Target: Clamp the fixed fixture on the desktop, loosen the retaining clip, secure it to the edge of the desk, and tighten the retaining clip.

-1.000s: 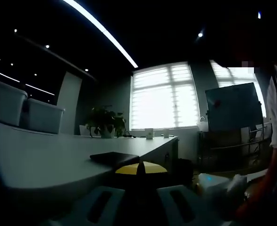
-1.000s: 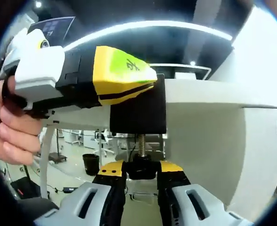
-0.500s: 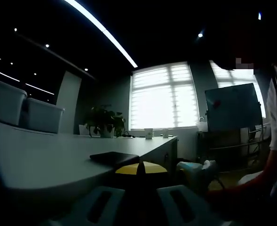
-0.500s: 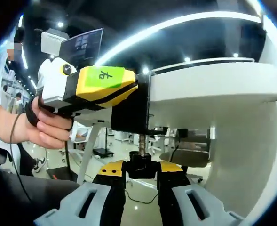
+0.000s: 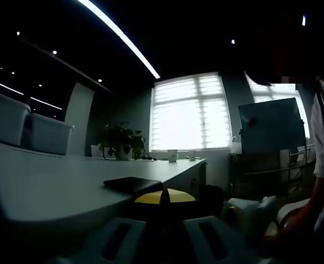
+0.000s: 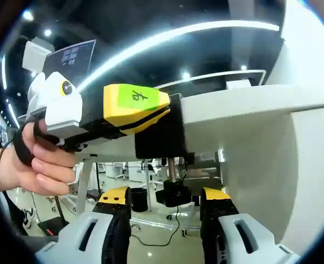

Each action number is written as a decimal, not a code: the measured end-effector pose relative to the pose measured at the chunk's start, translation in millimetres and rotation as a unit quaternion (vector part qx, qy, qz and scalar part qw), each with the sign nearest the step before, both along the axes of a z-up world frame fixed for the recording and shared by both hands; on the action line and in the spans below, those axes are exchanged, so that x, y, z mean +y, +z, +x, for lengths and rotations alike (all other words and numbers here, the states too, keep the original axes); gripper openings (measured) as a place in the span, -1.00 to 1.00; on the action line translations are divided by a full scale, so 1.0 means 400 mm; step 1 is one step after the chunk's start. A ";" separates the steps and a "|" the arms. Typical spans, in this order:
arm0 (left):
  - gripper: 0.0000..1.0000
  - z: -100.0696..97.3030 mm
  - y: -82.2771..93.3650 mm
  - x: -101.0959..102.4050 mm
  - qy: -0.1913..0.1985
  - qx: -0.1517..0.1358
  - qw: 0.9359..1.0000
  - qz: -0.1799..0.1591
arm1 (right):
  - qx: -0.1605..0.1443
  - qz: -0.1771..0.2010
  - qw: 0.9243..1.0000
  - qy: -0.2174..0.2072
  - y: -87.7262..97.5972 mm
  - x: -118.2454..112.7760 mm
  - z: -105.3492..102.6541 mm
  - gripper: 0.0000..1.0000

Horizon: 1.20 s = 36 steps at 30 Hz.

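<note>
The black clamp (image 6: 159, 132) sits on the desk edge (image 6: 244, 104), so fixing it there looks done. The left gripper (image 6: 134, 107) holds the clamp's top. The right gripper (image 6: 166, 212) is spread wide around the screw knob (image 6: 174, 193) under the desk; whether it is tight I can't tell.

Your left gripper (image 6: 150, 113) covers the top of the clamp (image 6: 160, 137), so you can't tell how its upper jaw sits on the desk (image 6: 250, 107). In the left gripper view the clamp (image 5: 133, 185) is dark and its lower half sits behind the jaws. The plant (image 5: 119, 142) is a blurred silhouette.
</note>
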State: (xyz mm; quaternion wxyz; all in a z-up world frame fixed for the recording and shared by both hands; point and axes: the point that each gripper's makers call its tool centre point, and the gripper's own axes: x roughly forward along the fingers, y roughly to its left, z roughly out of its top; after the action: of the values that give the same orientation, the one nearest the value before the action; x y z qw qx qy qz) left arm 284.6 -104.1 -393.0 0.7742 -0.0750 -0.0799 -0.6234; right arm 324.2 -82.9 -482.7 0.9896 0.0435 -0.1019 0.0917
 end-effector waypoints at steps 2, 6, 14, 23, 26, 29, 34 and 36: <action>-0.98 -0.001 -0.001 -0.002 -0.001 -0.002 1.000 0.003 | 0.003 -0.027 0.998 -0.060 -0.005 -0.014 -0.002 0.02; -0.98 0.000 0.000 -0.001 0.000 -0.001 1.000 0.002 | 0.024 -0.052 0.972 -0.226 -0.010 -0.106 -0.037 0.02; -0.98 0.001 0.002 0.001 0.003 0.001 1.000 -0.006 | 0.031 -0.054 0.980 -0.191 -0.016 -0.047 0.005 0.05; -0.98 0.001 0.001 0.001 0.003 0.002 1.000 -0.005 | 0.018 -0.042 0.979 -0.200 0.026 -0.059 0.030 -0.21; -0.98 0.001 0.001 0.001 0.003 0.002 1.000 -0.004 | 0.021 -0.041 0.979 -0.197 0.022 -0.067 0.031 -0.46; -0.98 0.001 0.001 0.001 0.002 0.002 1.000 -0.002 | 0.015 -0.043 0.983 -0.179 0.022 -0.067 0.033 -0.47; -0.98 0.001 0.001 0.001 0.000 0.002 1.000 -0.001 | -0.011 -0.040 0.995 -0.095 0.025 -0.061 0.045 -0.47; -0.98 0.001 0.001 0.000 0.000 0.002 1.000 0.001 | -0.021 -0.046 0.998 -0.047 0.027 -0.057 0.047 -0.47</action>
State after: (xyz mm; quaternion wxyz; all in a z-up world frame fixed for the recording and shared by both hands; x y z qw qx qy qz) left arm 285.0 -104.0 -392.7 0.7743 -0.0758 -0.0774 -0.6234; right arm 342.9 -105.5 -472.0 0.9915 -0.0083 -0.1200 0.0503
